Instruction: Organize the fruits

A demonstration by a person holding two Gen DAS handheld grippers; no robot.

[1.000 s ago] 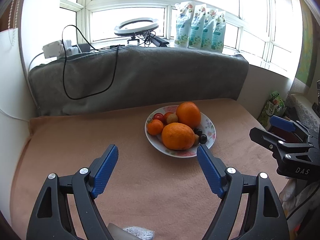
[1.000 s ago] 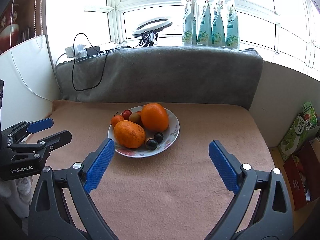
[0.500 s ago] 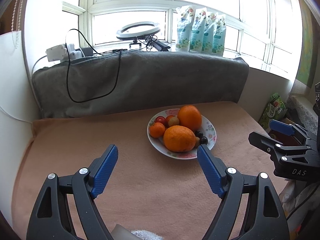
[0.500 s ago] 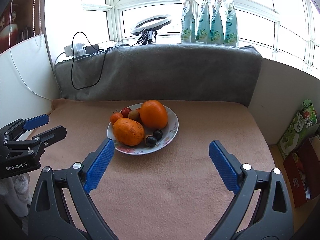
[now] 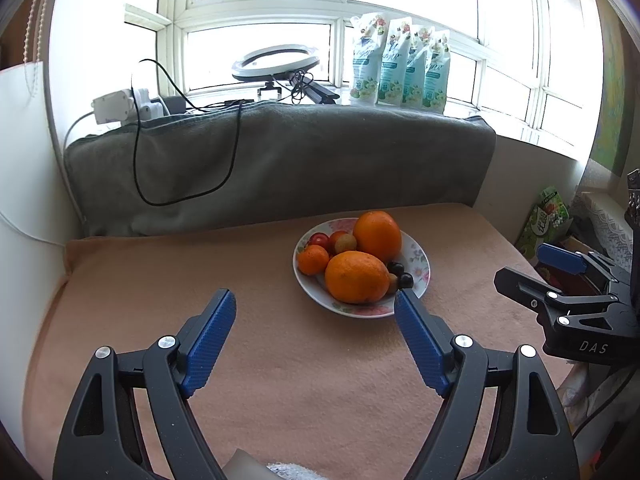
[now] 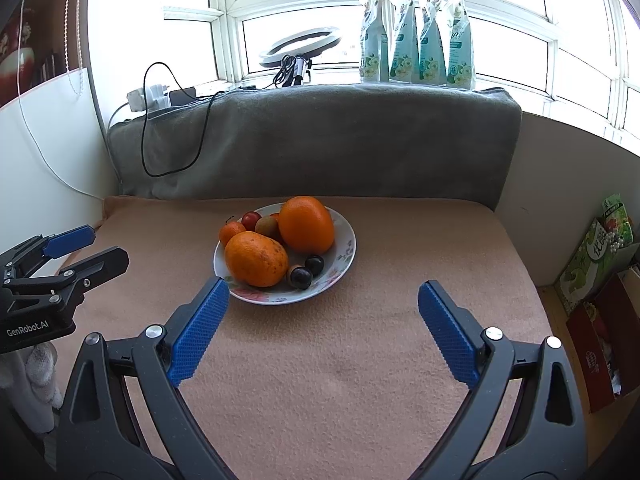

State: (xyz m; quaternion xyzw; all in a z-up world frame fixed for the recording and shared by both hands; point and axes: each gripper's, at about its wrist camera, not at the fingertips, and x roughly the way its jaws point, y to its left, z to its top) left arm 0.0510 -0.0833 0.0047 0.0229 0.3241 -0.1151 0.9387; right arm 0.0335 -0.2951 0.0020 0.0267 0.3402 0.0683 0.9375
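"DAS" stands in white on the black body of the right tongs — seen from the left wrist. "GenRobot.AI" stands on the left tongs. Print on the 4 windowsill pouches is too small to read.

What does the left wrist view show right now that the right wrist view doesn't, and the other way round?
Only the left wrist view shows the right gripper from the side, and its own left gripper with the fingers spread wide. Only the right wrist view shows the red carton on the floor at far right. Both show the floral plate with two large oranges, the grey blanket, the ring light and four pouches.
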